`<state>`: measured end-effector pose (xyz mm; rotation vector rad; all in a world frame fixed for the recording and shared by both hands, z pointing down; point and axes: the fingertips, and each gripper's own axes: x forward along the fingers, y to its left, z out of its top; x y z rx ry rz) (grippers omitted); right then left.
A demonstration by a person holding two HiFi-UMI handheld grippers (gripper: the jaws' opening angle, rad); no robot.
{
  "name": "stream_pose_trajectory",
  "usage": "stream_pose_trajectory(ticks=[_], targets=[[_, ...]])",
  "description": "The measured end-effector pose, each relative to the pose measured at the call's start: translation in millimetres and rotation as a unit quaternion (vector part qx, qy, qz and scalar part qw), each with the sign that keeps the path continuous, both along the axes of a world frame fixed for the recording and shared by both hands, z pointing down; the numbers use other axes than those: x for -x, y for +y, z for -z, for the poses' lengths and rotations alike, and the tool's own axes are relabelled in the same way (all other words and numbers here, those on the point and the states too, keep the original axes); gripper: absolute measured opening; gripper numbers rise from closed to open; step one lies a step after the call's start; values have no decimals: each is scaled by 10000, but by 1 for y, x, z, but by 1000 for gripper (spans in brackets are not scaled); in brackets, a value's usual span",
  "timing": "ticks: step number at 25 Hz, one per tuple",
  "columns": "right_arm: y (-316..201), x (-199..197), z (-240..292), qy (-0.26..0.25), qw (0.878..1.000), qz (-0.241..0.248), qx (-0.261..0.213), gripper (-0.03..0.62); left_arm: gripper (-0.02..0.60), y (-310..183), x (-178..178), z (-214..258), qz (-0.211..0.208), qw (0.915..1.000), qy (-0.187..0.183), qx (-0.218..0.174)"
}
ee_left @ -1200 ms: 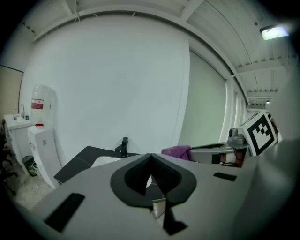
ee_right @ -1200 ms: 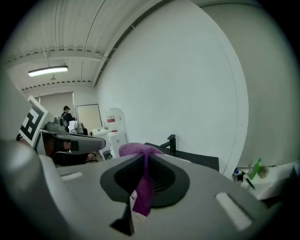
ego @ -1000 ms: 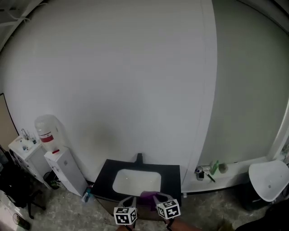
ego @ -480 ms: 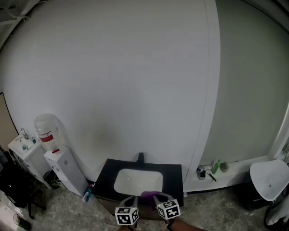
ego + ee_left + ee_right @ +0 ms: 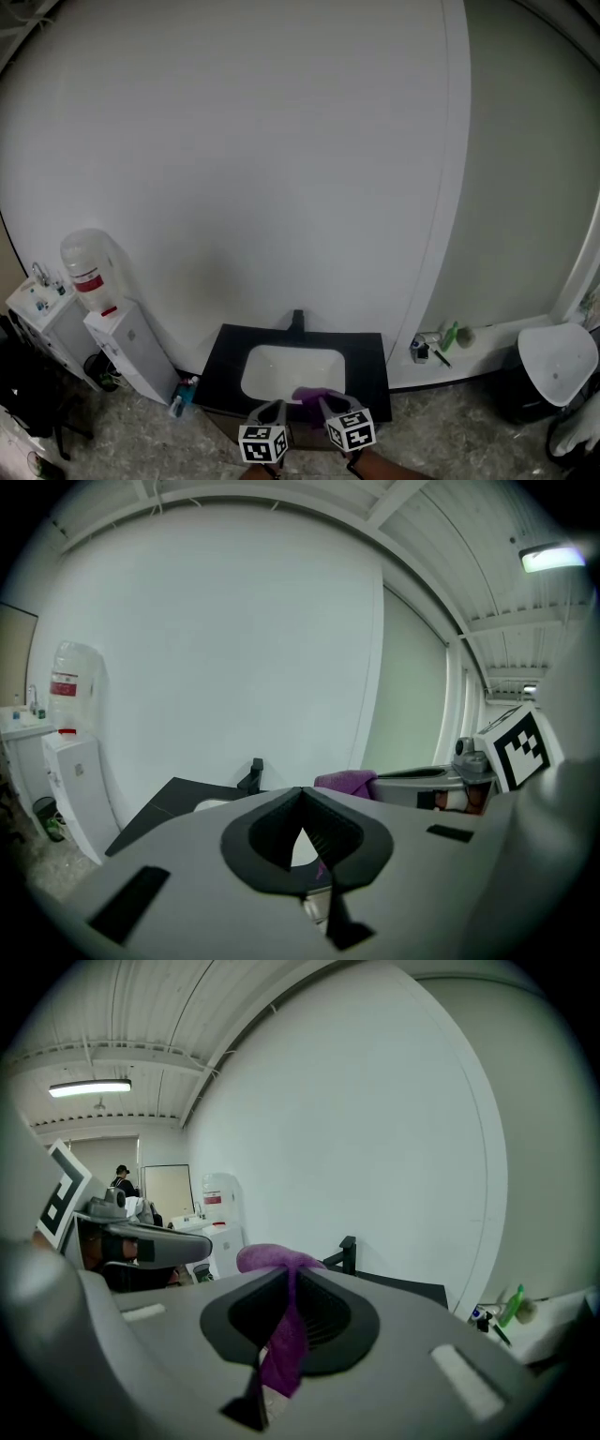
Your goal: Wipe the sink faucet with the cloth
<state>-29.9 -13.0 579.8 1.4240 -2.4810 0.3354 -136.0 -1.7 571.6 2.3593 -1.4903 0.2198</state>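
Sink [image 5: 277, 373] shifted right in head view; cloth [image 5: 281, 1344] pinched between right gripper [image 5: 289, 1274] fingers; left gripper [image 5: 301, 794] fingers closed together.

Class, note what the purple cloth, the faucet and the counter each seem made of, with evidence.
Cloth: soft fabric, perhaps microfibre; it bunches and droops limply.
Faucet: probably metal, matte black finish, square edges, no shine.
Counter: flat matte black slab, stone or laminate; cannot tell.

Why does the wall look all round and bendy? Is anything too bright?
Head view: the wide lens bows the wall into a dome and shrinks the sink. Left gripper view: the ceiling lamp glares white. Right gripper view: corners go black around the cloth.
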Motion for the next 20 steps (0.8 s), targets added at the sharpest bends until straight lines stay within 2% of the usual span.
stream_pose_trajectory(ticks=[6, 12, 16, 20], targets=[[-56, 1, -9, 31, 10000, 65, -21, 31, 5, -47, 2, -18, 74, 10000, 23, 56], [-155, -11, -34, -84, 9992, 361, 118, 30, 5, -138, -12, -36, 391, 9991, -100, 109], [-226, -23, -42, -147, 9981, 550, 230, 29, 5, -205, -20, -32, 656, 9978, 12, 24], [-280, -21, -56, -26, 9966, 768, 300, 30, 5, -249, -15, -33, 898, 9960, 29, -33]])
